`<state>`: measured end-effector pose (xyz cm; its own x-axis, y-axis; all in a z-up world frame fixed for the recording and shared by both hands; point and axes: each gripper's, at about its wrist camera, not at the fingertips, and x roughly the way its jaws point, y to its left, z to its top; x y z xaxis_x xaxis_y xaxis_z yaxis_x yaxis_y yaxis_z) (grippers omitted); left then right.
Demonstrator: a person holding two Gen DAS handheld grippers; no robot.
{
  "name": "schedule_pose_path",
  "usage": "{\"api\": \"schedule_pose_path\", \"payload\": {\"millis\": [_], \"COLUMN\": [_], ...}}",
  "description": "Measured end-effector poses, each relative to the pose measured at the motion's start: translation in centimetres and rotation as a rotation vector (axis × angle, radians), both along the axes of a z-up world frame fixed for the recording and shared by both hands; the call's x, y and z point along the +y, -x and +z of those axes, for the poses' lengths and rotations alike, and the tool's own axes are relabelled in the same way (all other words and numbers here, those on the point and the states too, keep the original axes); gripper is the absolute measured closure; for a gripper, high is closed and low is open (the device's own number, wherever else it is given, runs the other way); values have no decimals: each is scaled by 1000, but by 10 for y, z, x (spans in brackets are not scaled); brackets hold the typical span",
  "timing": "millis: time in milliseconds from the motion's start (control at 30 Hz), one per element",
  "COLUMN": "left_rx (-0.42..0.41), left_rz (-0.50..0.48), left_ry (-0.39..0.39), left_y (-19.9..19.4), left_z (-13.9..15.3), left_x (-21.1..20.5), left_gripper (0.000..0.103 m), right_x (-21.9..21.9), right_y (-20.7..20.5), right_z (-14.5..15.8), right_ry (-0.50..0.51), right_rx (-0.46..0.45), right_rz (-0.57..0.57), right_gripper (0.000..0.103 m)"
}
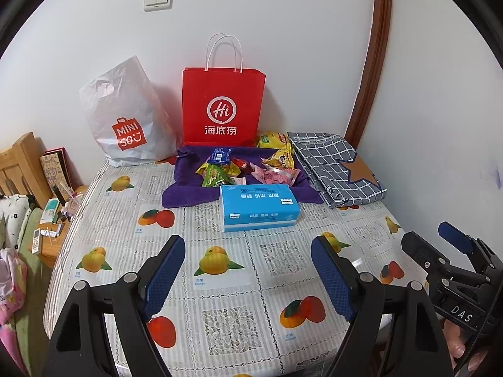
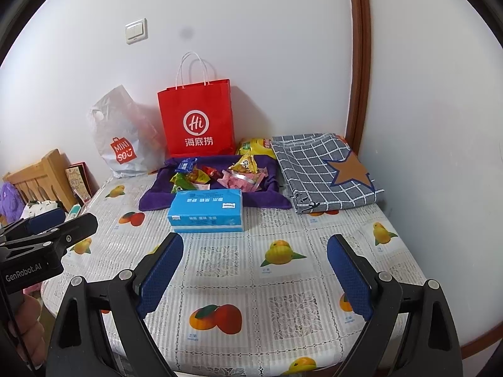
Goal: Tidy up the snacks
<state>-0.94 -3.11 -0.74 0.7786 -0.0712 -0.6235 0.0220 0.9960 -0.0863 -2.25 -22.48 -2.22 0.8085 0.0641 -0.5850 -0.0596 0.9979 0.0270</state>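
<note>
Fruit-printed cloth covers the counter (image 1: 220, 282), which fills most of both views. At its far edge a red paper bag (image 1: 223, 106) stands against the wall beside a white plastic bag (image 1: 125, 119). A folded grey checked cloth (image 1: 336, 166) lies to the right. Snacks (image 1: 239, 166) sit heaped in a purple cloth tray (image 1: 185, 188), with a blue tissue pack (image 1: 259, 207) touching its near side. Left tongs (image 1: 248, 267) and right tongs (image 2: 254, 270) hover over the near counter, both spread wide and holding nothing.
</note>
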Motion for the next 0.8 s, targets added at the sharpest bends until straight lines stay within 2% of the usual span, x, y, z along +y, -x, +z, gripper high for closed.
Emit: {"api": "schedule_pose_path", "payload": {"millis": [800], "left_rx": [-4], "left_rz": [-1], "left_ry": [0], "left_y": [1], "left_z": [2], "left_x": [-1], "left_gripper": [22], "right_x": [-2], "right_y": [1], "right_z": [0], "right_ry": [-4], "right_rx": [-3], "right_rz": [5], "right_gripper": [11]}}
